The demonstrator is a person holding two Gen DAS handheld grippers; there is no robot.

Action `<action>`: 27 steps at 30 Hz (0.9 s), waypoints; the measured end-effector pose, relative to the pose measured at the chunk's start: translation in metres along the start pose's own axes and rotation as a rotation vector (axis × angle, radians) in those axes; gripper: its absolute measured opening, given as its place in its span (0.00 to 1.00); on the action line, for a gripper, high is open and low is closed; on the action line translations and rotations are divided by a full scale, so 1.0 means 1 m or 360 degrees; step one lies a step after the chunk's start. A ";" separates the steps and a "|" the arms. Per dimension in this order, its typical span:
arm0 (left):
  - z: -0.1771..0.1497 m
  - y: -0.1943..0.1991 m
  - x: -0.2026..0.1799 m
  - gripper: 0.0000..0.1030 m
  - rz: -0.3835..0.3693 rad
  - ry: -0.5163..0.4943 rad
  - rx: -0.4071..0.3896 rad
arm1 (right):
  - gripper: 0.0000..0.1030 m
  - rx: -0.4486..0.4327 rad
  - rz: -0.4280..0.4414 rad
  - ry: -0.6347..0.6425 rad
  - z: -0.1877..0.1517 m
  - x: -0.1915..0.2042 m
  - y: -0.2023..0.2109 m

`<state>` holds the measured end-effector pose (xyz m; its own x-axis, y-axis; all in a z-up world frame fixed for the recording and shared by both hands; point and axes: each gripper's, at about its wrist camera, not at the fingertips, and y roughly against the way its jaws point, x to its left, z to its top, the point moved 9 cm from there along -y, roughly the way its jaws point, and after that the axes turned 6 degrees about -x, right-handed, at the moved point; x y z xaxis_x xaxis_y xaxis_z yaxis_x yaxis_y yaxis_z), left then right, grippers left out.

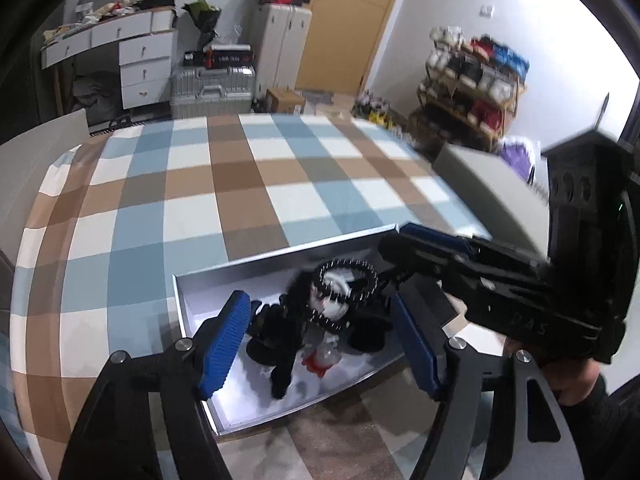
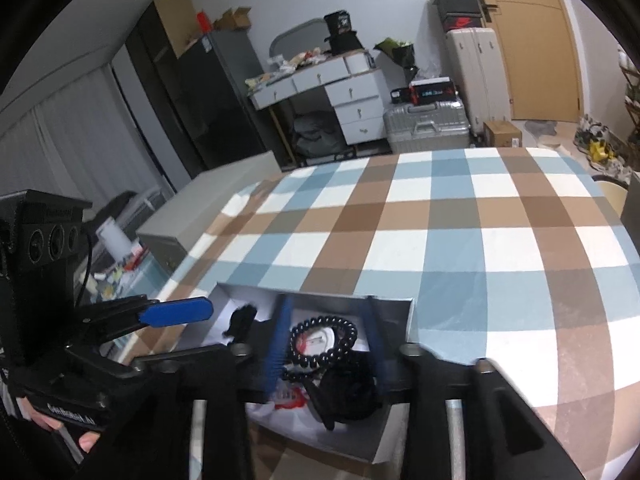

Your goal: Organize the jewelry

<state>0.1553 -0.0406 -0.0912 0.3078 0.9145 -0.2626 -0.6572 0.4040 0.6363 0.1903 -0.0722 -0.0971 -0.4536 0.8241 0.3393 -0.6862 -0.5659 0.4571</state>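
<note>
A shallow white cardboard box with grey walls (image 1: 188,300) sits near the bottom centre of the left wrist view, on a bed or table covered in blue, brown and white checked cloth (image 1: 224,184). Inside lies a loop of glossy black beads (image 1: 348,292), draped over dark pouches and a clear packet with red print (image 1: 324,356).

The left gripper (image 1: 320,344), with blue ribbed pads, stands open astride the pile, touching nothing. The right gripper (image 2: 328,344) reaches in from the right of that view; in its own view its blurred blue fingers (image 2: 278,340) flank the bead loop with a gap on each side, so it appears open and not gripping.

The step looks like sorting items inside the box, likely at the point of letting go or of taking up the beads. The next move probably calls for closing squarely on the strand without snagging the pouches.

The box walls hem both tools in closely, and the grippers crowd each other. The cloth beyond, toward the top of both views, lies bare and roomy.
</note>
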 end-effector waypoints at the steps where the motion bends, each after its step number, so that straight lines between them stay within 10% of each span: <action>1: 0.001 0.002 0.000 0.66 -0.0009 0.0007 -0.0011 | 0.39 -0.0022 0.0005 0.0005 0.002 0.001 0.004; 14: 0.005 0.019 0.002 0.67 0.0072 0.0015 -0.0136 | 0.80 -0.0258 -0.0067 0.0003 0.013 0.002 0.045; 27: 0.021 0.068 0.026 0.89 0.0595 -0.0010 -0.0663 | 1.00 -0.0506 -0.0113 0.0107 0.009 0.026 0.086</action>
<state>0.1325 0.0100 -0.0393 0.0049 0.9976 -0.0692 -0.9384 0.0285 0.3444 0.1247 -0.0997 -0.0420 -0.4274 0.8671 0.2556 -0.8558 -0.4793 0.1949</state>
